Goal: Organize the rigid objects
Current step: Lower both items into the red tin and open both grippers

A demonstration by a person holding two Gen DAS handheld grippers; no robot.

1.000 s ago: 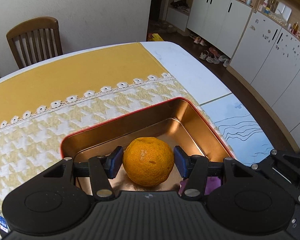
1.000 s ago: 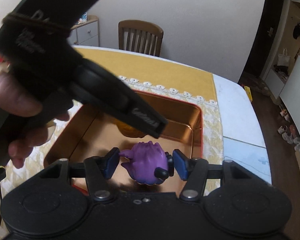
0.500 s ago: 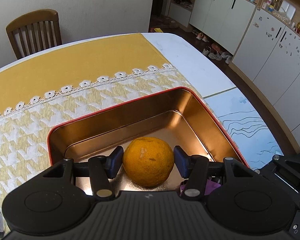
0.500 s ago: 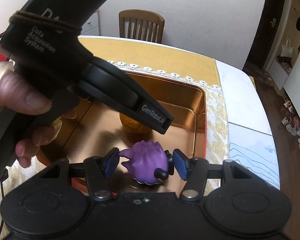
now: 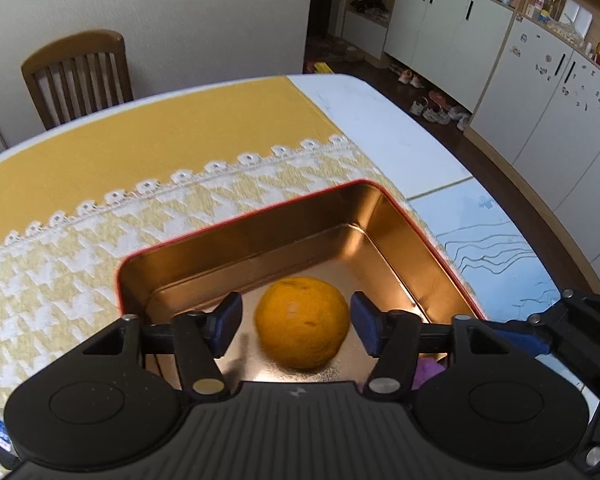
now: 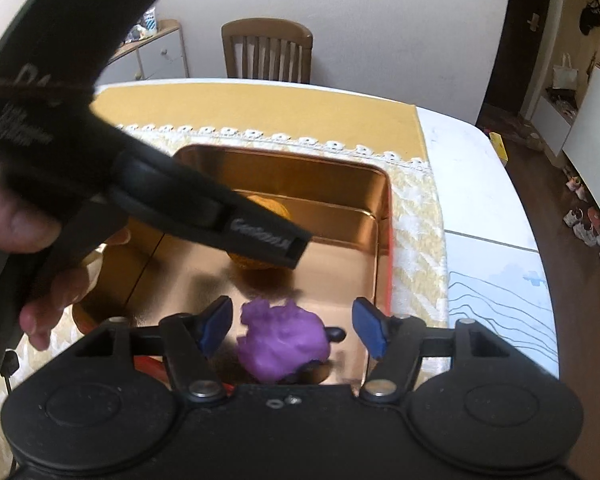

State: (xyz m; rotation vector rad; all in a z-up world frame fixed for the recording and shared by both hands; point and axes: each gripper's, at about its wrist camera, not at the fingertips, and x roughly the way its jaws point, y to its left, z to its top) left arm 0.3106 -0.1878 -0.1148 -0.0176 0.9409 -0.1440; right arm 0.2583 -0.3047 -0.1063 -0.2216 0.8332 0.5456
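An orange (image 5: 302,321) lies on the floor of a copper-coloured tin with a red rim (image 5: 236,224). My left gripper (image 5: 296,323) is open around the orange, with gaps on both sides. A purple spiky toy figure (image 6: 283,338) lies in the same tin (image 6: 380,216) near its front right corner. My right gripper (image 6: 296,331) is open around the toy, pads clear of it. In the right wrist view the left gripper's body hides most of the orange (image 6: 274,208).
The tin sits on a yellow and white houndstooth cloth (image 5: 52,264) over a yellow runner on a white table. A wooden chair (image 5: 76,76) stands beyond the far edge. White cabinets (image 5: 540,92) line the right wall. A person's hand (image 6: 16,224) holds the left gripper.
Both grippers have opened: the left let go of the orange and the right let go of the purple toy. Both objects now rest in the tin.
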